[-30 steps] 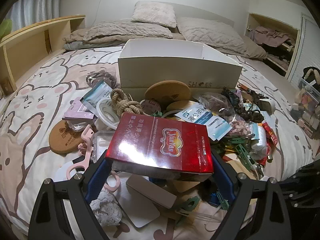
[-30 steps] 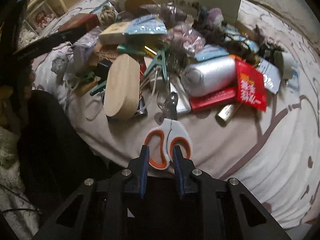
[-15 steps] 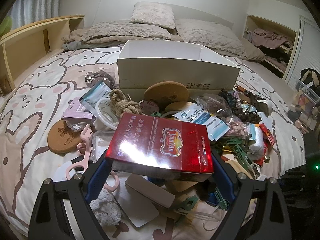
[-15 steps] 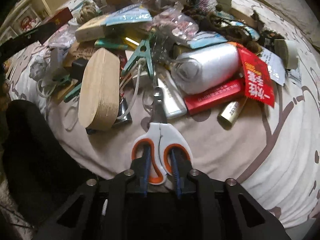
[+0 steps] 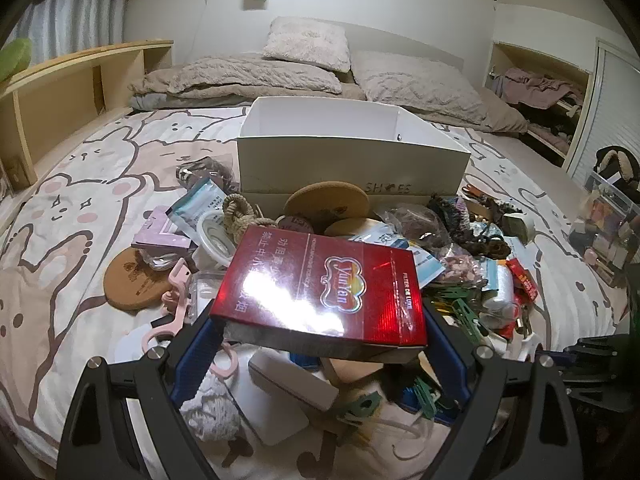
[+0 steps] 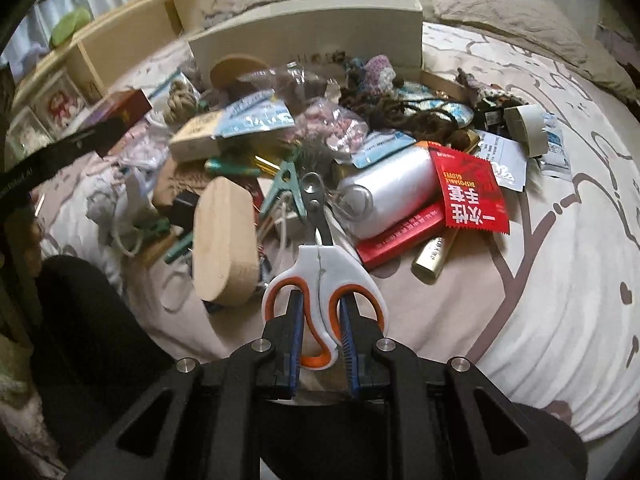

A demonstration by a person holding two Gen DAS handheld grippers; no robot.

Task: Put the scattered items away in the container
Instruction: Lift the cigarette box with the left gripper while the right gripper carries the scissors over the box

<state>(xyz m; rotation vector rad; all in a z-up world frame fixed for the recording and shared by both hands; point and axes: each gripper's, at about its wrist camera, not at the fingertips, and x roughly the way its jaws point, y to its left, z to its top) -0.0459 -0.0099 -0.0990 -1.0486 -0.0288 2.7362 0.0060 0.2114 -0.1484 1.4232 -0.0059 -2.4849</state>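
My left gripper [image 5: 320, 332] is shut on a red cigarette carton [image 5: 320, 292] and holds it flat above the pile of clutter. The white shoe box [image 5: 352, 160] stands open behind the pile; it also shows in the right wrist view [image 6: 304, 40]. My right gripper [image 6: 322, 320] is shut on the white and orange handles of a pair of scissors [image 6: 322, 280], with a finger through each handle loop. The scissor blades point away toward the pile. The carton shows at the left of the right wrist view [image 6: 116, 114].
Clutter covers the bed sheet [image 6: 560, 280]: a wooden oval block [image 6: 224, 240], a silver roll [image 6: 392, 196], a red glove packet [image 6: 472, 196], green clips [image 6: 286, 188], cork coasters [image 5: 136, 280], a rope knot [image 5: 240, 216]. Pillows [image 5: 308, 44] lie behind the box. A shelf [image 5: 80, 80] runs along the left.
My right gripper moved forward onto the scissor handles, closed on them and lifted them, tilting the view up toward the box. My left gripper kept the carton nearly still.
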